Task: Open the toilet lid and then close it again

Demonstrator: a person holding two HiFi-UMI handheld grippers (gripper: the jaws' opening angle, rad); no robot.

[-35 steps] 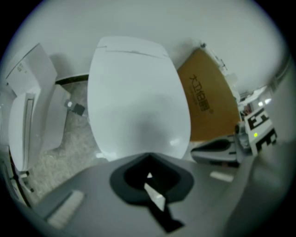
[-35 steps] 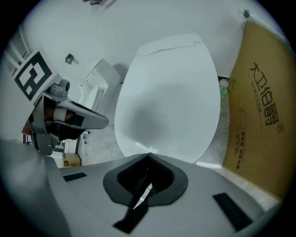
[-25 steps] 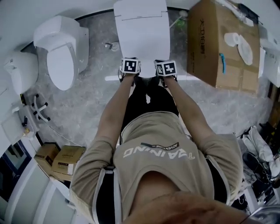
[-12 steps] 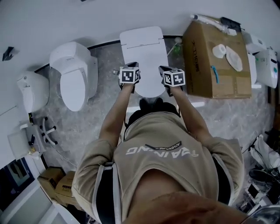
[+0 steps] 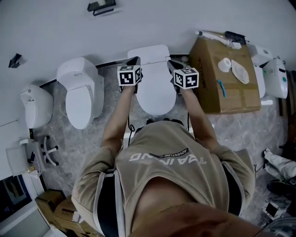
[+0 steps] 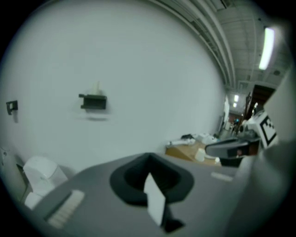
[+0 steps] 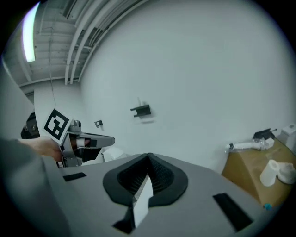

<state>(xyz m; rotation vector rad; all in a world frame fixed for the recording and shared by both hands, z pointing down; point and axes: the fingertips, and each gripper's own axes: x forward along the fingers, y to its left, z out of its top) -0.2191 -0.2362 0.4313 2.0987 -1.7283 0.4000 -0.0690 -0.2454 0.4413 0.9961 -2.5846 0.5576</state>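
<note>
toilet lid, one, between left tool and right tool

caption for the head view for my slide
Person holds left gripper and right gripper above the closed white oval toilet lid, brown cardboard box to its right.

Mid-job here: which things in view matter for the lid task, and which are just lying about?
Job: middle toilet, left claw, right claw.
Lying about: neighbouring toilet, cardboard box, paper roll, black wall bracket.
</note>
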